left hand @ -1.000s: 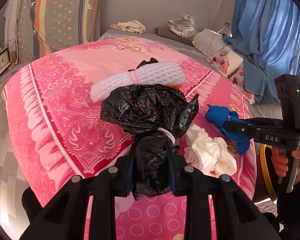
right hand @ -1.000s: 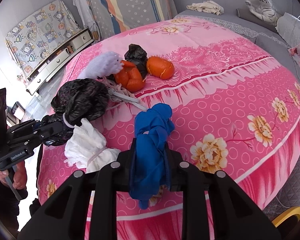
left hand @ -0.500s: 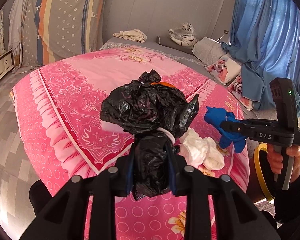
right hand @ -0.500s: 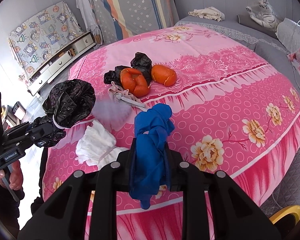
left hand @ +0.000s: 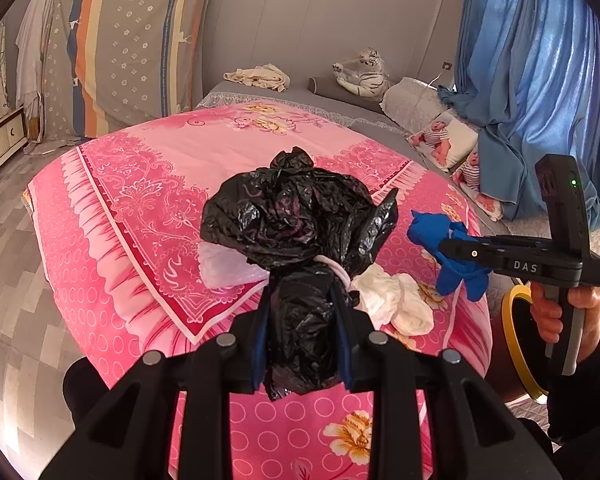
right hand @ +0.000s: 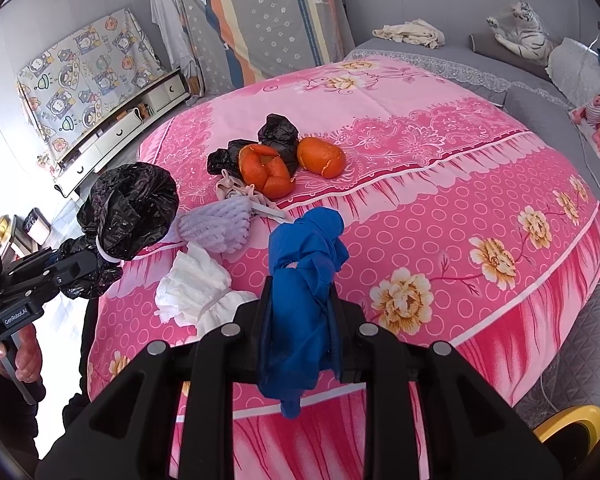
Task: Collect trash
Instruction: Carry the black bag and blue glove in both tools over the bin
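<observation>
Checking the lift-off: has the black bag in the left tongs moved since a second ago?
Yes. The black bag has risen off the pink bedspread, away from the white wad lying there.

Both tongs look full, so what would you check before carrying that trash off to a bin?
1. Left tongs clamped on black bag: ok.
2. Right tongs clamped on blue wad: ok.
3. Both loads lifted off the pink bedspread: ok.
4. Yellow-rimmed bin within reach: cannot tell.
5. Bed cleared: not ok; orange peels, white tissue, foam net remain.
</observation>
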A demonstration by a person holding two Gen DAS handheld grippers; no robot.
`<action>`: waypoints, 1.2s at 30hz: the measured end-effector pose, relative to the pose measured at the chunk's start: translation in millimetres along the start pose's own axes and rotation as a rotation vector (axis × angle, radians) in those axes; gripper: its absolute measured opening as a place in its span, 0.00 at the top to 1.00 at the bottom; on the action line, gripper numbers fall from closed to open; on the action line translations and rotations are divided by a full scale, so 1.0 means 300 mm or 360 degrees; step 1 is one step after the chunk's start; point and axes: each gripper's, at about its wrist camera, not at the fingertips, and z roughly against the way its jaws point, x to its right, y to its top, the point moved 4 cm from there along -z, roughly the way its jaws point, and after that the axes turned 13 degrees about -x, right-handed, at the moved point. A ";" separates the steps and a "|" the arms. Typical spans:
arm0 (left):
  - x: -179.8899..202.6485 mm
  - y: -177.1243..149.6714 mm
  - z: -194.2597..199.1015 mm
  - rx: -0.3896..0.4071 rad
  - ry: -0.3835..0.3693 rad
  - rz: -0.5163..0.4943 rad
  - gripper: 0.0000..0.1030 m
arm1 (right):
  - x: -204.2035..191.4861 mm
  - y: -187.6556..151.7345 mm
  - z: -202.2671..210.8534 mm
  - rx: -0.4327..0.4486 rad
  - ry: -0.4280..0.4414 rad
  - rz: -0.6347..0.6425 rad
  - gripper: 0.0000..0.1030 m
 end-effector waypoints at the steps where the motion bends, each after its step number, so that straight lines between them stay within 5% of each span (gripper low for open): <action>1: 0.002 -0.001 0.002 0.0004 0.0000 -0.0002 0.75 | 0.002 -0.001 0.002 0.0003 -0.0001 -0.0001 0.79; 19: 0.134 0.015 -0.034 -0.0028 -0.0066 -0.0101 0.75 | 0.088 -0.045 0.068 0.0061 -0.0032 -0.0064 0.79; 36: 0.416 0.036 -0.145 -0.0135 -0.0237 -0.0338 0.75 | 0.275 -0.147 0.188 0.0137 -0.0130 -0.0250 0.79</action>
